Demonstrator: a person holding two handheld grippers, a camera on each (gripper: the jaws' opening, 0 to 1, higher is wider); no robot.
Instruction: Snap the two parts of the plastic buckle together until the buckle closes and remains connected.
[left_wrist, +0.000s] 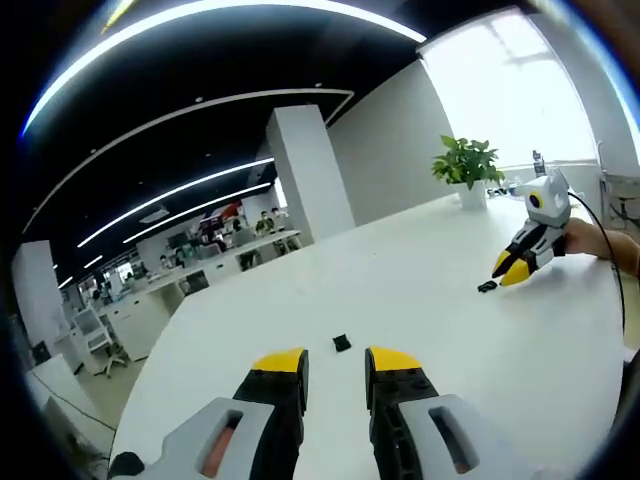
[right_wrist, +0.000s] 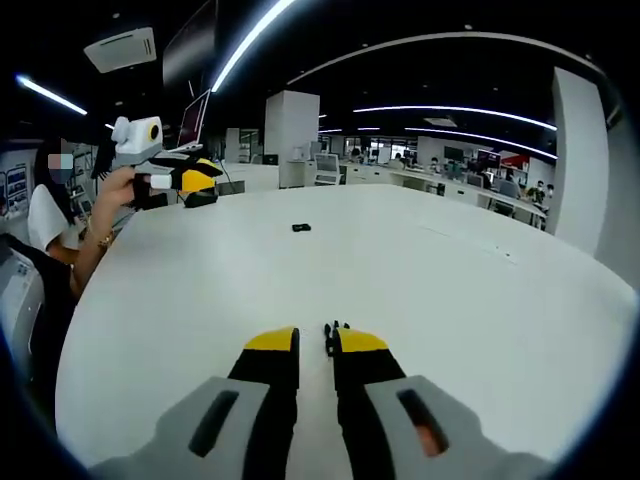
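One small black buckle part (left_wrist: 342, 343) lies on the white table (left_wrist: 420, 300) just beyond my left gripper (left_wrist: 336, 358), which is open with nothing between its fingers. The same part (right_wrist: 301, 227) shows far up the table in the right gripper view, with the left gripper (right_wrist: 200, 182) held in a hand beyond it. The other black buckle part (right_wrist: 330, 338) lies at the tips of my right gripper (right_wrist: 316, 342), close to the right finger, with a gap to the left finger. In the left gripper view this part (left_wrist: 487, 286) rests on the table right at the right gripper's (left_wrist: 512, 268) yellow tips.
A potted green plant (left_wrist: 467, 165) stands at the table's far edge by the bright window. A person's arm (right_wrist: 85, 240) reaches in at the table's left side. Office desks and people sit beyond the table's edge.
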